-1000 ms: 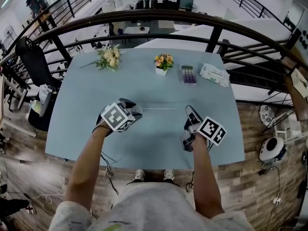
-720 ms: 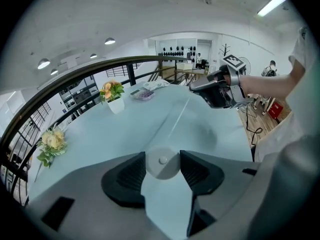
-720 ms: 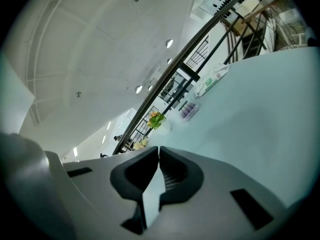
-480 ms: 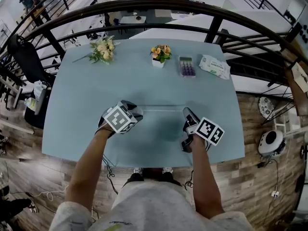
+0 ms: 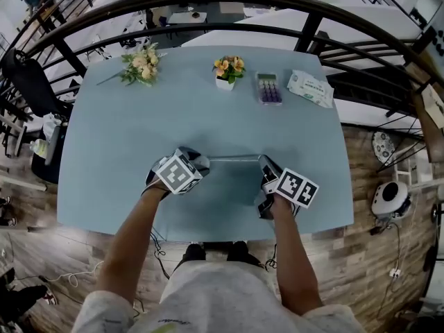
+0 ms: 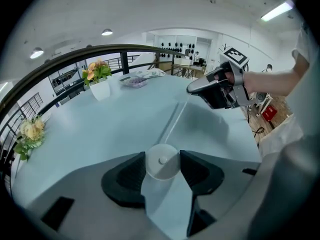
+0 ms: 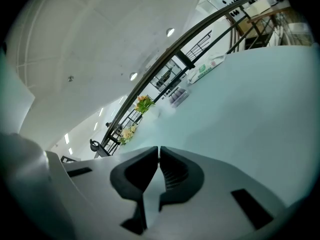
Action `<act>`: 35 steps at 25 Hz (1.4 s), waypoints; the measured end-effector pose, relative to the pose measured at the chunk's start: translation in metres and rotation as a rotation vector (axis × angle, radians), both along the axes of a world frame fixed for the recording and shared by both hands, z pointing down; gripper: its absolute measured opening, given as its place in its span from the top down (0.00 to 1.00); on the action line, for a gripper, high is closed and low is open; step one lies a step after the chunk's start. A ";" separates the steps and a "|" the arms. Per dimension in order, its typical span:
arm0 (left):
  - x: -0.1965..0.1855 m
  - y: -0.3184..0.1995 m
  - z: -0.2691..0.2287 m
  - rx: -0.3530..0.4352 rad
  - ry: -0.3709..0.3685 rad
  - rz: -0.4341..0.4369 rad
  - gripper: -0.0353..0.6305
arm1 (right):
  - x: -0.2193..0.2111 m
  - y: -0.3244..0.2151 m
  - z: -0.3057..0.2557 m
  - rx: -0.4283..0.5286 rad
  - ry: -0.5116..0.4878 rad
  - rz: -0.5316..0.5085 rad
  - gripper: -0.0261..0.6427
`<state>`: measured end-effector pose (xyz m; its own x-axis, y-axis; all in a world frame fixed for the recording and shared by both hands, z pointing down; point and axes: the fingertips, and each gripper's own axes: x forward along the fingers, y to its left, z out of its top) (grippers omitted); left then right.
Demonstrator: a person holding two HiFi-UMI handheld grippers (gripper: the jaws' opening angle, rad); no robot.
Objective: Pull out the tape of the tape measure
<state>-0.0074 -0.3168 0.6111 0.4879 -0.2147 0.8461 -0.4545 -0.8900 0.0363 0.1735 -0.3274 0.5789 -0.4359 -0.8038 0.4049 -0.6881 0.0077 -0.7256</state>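
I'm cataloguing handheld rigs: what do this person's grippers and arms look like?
The left gripper and right gripper match: light-grey bodies, black ribbed pads, each carrying a white cube printed with black square markers. Thin dark cables hang beneath them. The forearms are bare, with no sleeves.

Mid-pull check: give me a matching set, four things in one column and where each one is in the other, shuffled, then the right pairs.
Things:
1. case
2. tape
3. bouquet
4. wipes

Places:
A. far right part of the table
B. clamped between the jaws of the left hand-held gripper
C. far left corner of the table
D. stretched from the case to the shut right hand-held gripper

Pairs: 1-B, 2-D, 3-C, 4-A
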 end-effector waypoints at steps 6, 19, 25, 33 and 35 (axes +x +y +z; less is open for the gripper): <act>0.008 -0.004 0.007 0.000 -0.002 0.017 0.62 | -0.009 -0.001 0.009 -0.015 0.072 -0.059 0.94; 0.015 -0.002 0.008 -0.004 -0.010 0.037 0.59 | -0.005 -0.003 0.009 -0.014 0.170 -0.075 0.94; 0.013 -0.001 0.001 0.014 -0.006 0.025 0.58 | -0.009 -0.002 0.001 0.005 0.170 -0.086 0.94; 0.012 -0.017 -0.045 0.101 0.122 -0.099 0.68 | -0.019 -0.011 -0.034 0.077 0.236 -0.156 0.94; 0.010 -0.024 -0.065 0.141 0.170 -0.141 0.70 | -0.021 -0.015 -0.049 0.106 0.263 -0.169 0.94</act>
